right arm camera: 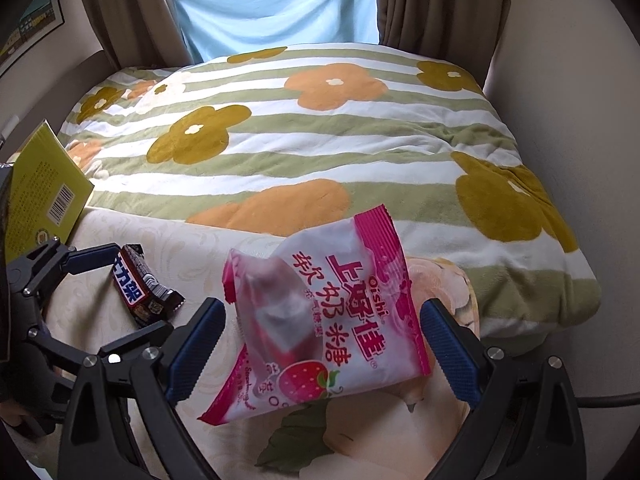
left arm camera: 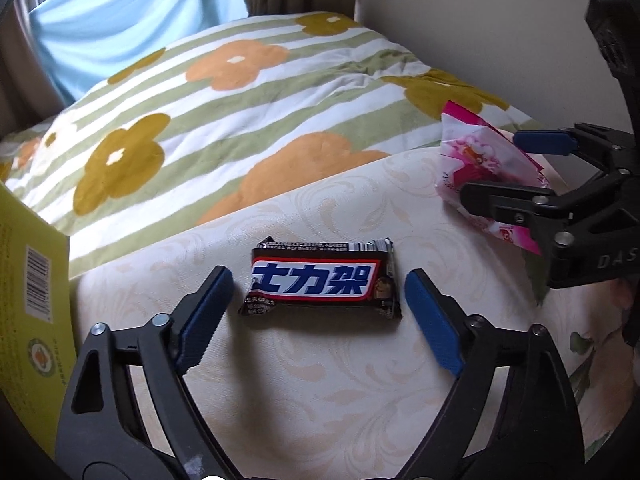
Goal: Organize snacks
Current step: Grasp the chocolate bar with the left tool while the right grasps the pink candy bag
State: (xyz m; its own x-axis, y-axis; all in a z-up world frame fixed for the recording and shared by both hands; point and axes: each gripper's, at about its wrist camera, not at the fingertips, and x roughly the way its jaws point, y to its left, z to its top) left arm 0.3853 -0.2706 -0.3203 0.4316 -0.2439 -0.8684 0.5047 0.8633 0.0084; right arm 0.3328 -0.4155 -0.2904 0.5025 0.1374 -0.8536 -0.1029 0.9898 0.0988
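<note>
A dark Snickers bar [left arm camera: 322, 280] lies flat on the cream patterned cloth [left arm camera: 320, 380]. My left gripper [left arm camera: 318, 312] is open, its blue pads on either side of the bar and not touching it. A pink and white Oishi strawberry candy bag [right arm camera: 320, 332] lies on the cloth to the right. My right gripper [right arm camera: 324, 350] is open with its fingers on either side of the bag. The bag [left arm camera: 480, 168] and right gripper [left arm camera: 496, 168] also show in the left wrist view. The bar [right arm camera: 140, 288] and left gripper [right arm camera: 116, 292] show in the right wrist view.
A yellow-green box [left arm camera: 32, 312] with a barcode stands at the left edge, also in the right wrist view [right arm camera: 44, 192]. A striped flower-print blanket [right arm camera: 320, 140] covers the bed behind. Curtains [right arm camera: 432, 0] and a blue sheet [right arm camera: 272, 4] hang at the back.
</note>
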